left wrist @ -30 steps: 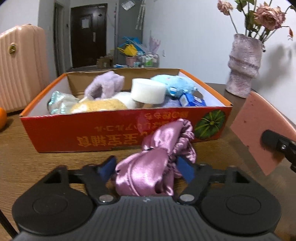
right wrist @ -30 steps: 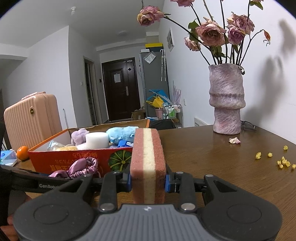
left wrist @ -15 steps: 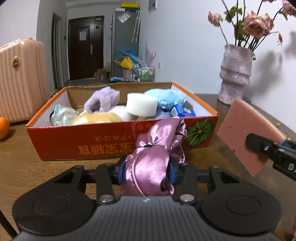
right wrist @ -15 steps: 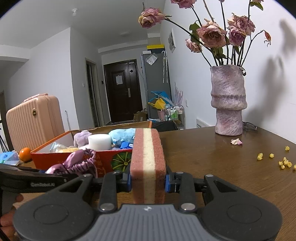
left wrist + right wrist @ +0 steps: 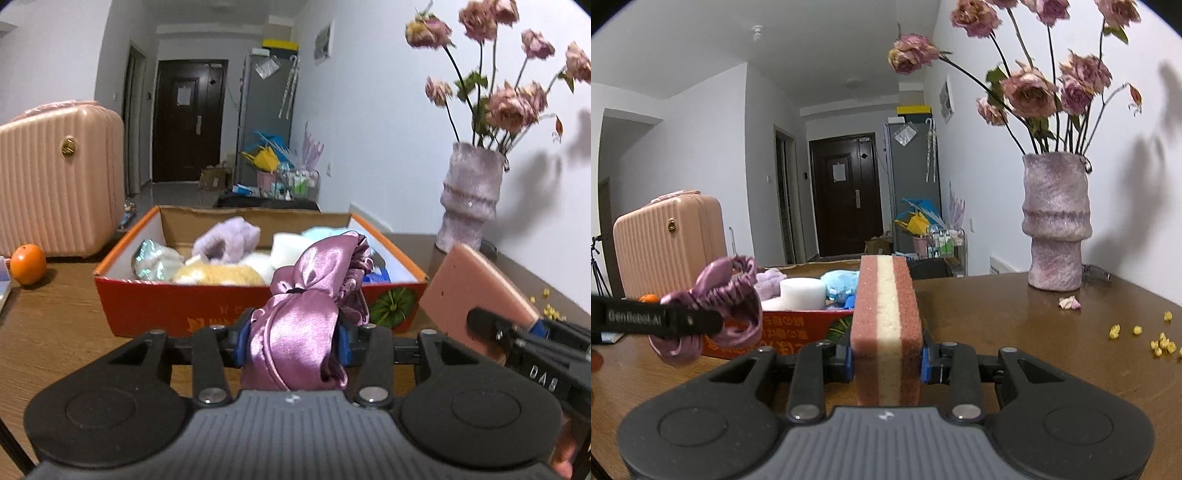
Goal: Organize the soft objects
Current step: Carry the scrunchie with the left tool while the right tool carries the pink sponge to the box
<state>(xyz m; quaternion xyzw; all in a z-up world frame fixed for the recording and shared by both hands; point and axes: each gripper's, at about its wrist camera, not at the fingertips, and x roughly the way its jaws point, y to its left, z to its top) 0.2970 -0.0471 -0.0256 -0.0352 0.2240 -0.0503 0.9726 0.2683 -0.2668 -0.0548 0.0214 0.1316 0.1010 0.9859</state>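
Holding items, both grippers, over a brown table
- Left gripper: blue pads pinching a purple satin scrunchie, which bulges up between the fingers and is lifted clear of the table, in front of the box's near wall; seen from the right wrist view the scrunchie hangs from the left gripper's black finger just before the box
- Right gripper: fingers pressed onto a sponge, pink outer layers with a cream middle layer, held upright on edge; in the left wrist view the sponge shows tilted, to the right of the box
- Box: orange-red cardboard, open top, on the table; contents include a lilac plush piece, a yellow plush piece, a white foam cylinder, a light blue plush toy
- Vase: mottled purple, with dried pink roses, at the table's far right by the wall
- Orange: on the table left of the box
- Suitcase: pink, ribbed, behind the orange
- Yellow crumbs: scattered on the table at right
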